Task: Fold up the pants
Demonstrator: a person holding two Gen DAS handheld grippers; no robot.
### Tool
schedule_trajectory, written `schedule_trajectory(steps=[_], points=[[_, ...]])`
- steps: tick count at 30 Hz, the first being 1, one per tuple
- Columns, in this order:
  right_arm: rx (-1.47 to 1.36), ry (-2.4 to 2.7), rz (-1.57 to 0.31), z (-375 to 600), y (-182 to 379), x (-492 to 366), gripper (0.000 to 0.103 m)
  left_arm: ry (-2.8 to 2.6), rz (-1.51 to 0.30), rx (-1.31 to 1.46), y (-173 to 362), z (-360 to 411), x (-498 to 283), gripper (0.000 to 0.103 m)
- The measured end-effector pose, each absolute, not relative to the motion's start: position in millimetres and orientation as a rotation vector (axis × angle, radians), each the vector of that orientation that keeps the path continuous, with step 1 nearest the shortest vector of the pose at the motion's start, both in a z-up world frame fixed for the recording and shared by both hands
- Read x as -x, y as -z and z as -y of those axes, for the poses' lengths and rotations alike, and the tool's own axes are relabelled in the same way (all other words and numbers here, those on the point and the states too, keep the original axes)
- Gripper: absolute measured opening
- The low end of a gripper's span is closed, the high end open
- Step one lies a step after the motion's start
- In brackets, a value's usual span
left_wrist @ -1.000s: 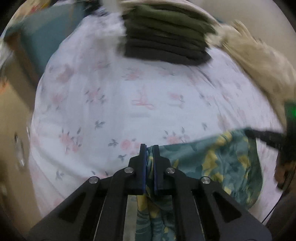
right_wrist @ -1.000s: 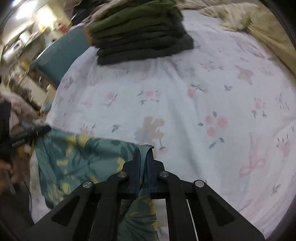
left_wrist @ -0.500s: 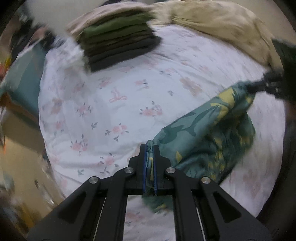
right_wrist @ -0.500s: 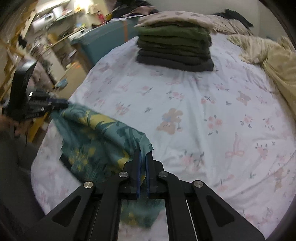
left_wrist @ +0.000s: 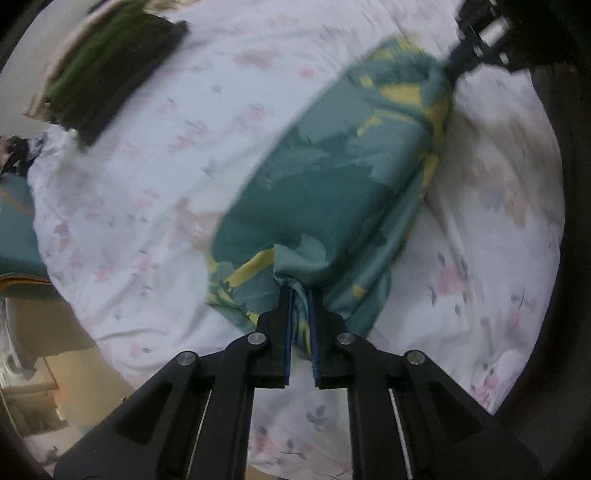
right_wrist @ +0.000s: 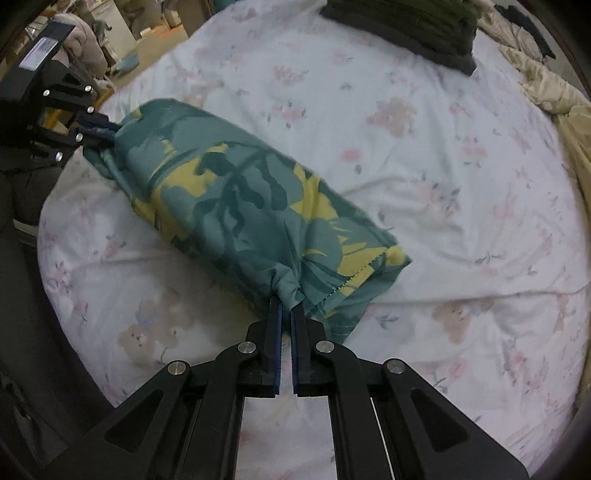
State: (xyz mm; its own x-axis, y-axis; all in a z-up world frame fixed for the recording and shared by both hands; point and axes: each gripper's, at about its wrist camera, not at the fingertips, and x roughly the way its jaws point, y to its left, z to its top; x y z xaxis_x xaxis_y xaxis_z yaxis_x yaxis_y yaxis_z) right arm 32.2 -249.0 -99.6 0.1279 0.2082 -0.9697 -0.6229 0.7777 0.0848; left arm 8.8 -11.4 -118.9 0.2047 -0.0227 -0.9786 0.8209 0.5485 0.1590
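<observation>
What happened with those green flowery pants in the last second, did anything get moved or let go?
The pants, stretched out hanging at the bed's edge a second ago, were swung up onto the floral sheet and now lie there as a folded bundle. Nothing was released: the left gripper and right gripper stay clamped on opposite ends. The stack of dark folded clothes stayed put.

Floral-sheeted bed (right_wrist: 424,155) under pants (right_wrist: 243,206), clothes stack (right_wrist: 413,22)

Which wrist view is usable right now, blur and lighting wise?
Left wrist: motion-smeared; the teal floral pants and the stack of folded clothes lose their edges, only the left gripper stays crisp. Right wrist: sharp; pants print and hem stitching readable, right gripper clear. Both: dim, soft light, no glare, fisheye bending of the floral bedsheet towards the rim.
</observation>
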Motion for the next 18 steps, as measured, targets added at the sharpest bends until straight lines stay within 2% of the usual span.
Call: schedule_trajectory(steps=[1, 3, 4, 7, 11, 15, 18], points=[[0.394, -0.624, -1.315, 247.2, 102.1, -31.1, 0.004, 0.674, -1.261, -0.824, 124.1, 11.2, -8.7, 0.015], [0.340, -0.649, -1.364, 248.9, 103.4, -31.7, 0.009, 0.652, -1.343, -0.799, 127.1, 5.5, -13.0, 0.031], [0.324, -0.641, -1.385, 250.7, 103.9, -31.4, 0.012, 0.645, -1.381, -0.751, 121.3, -1.8, -17.8, 0.033], [0.260, -0.626, -1.399, 267.9, 88.1, -26.0, 0.012, 0.615, -1.398, -0.565, 91.2, -27.8, -34.3, 0.033], [0.093, -0.608, -1.267, 288.2, 46.7, -27.8, 0.012, 0.422, -1.336, -0.277, 60.6, -59.2, -67.1, 0.034], [0.012, -0.484, -1.210, 278.5, 48.9, -48.3, 0.012, 0.335, -1.333, -0.071, 69.9, -37.7, -74.3, 0.032], [-0.031, -0.457, -1.225, 261.9, 69.3, -60.5, 0.012, 0.348, -1.306, -0.034, 86.0, -7.6, -64.9, 0.032]])
